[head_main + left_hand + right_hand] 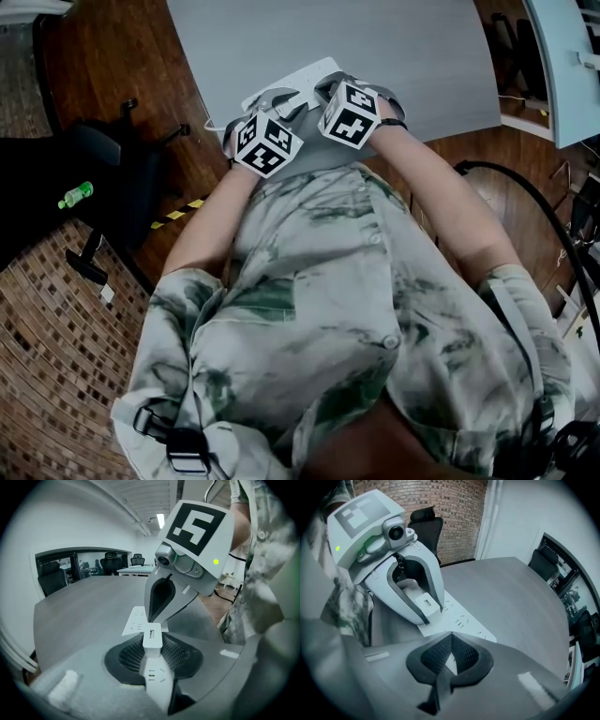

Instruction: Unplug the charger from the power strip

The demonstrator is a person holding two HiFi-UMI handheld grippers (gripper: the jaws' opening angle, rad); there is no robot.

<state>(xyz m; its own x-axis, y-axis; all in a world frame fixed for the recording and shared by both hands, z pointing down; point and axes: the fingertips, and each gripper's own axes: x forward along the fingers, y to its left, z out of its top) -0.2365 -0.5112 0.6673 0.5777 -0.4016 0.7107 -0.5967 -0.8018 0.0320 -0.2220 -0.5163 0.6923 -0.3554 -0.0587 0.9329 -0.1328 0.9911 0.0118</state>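
A big grey table (375, 56) filled the top of the head view. A brown wood floor (103, 56) lay at the upper left, with a black chair (105, 155) on it. A brick wall (450, 503) stood at the top of the right gripper view. A ceiling light (161, 520) glowed at the top of the left gripper view.

Charger (152, 637) & power strip (464, 620) are looking like smooth white plastic w/ slight sheen. Left claw (153, 641) pads (180, 654) are showing dark, finely ribbed, matt. Counter (375, 56) is reading smooth matt grey. Floor (103, 56) is showing polished wood; shirt (356, 309) is looking like soft cloth.
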